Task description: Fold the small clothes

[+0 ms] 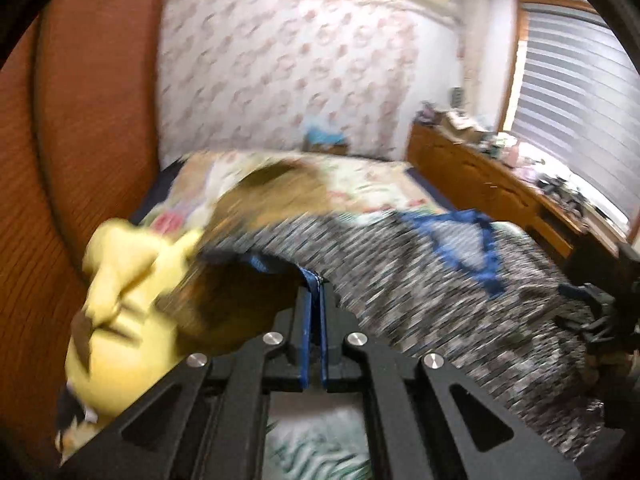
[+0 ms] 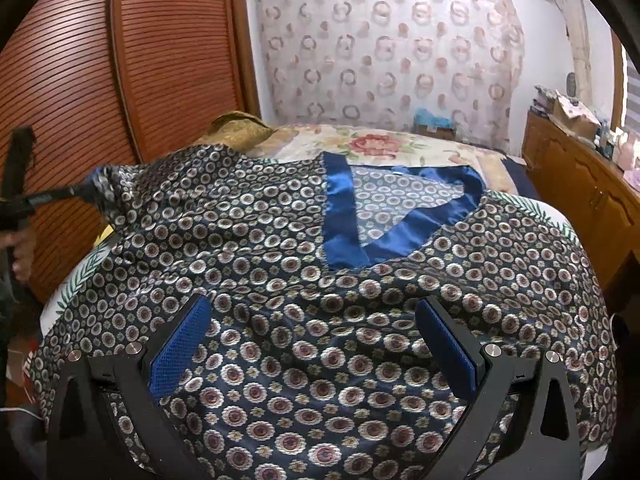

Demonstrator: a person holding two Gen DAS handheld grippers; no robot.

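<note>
Each black gripper (image 2: 312,344) has blue ribbed pads (image 2: 180,350), silver screws (image 2: 491,350); bare skin perhaps.

Garment (image 2: 304,288) — woven cloth with a slight sheen, patterned in small raised-looking rings; its neckline trim (image 2: 340,216) is glossy blue satin. Right gripper (image 2: 316,344): matt black plastic arms, bright metal screw heads, pads (image 2: 180,348) of blue textured rubber-like material with a fine grid surface. Left gripper (image 1: 316,300): the same matt black plastic and polished metal screws. Wardrobe door (image 2: 80,80) — reddish wood, ribbed with fine horizontal slats. Dresser (image 2: 580,188): smooth, varnished wood. Bedspread (image 2: 372,144): matt floral cloth. Plush toy (image 1: 116,312): soft yellow fabric, blurred.
</note>
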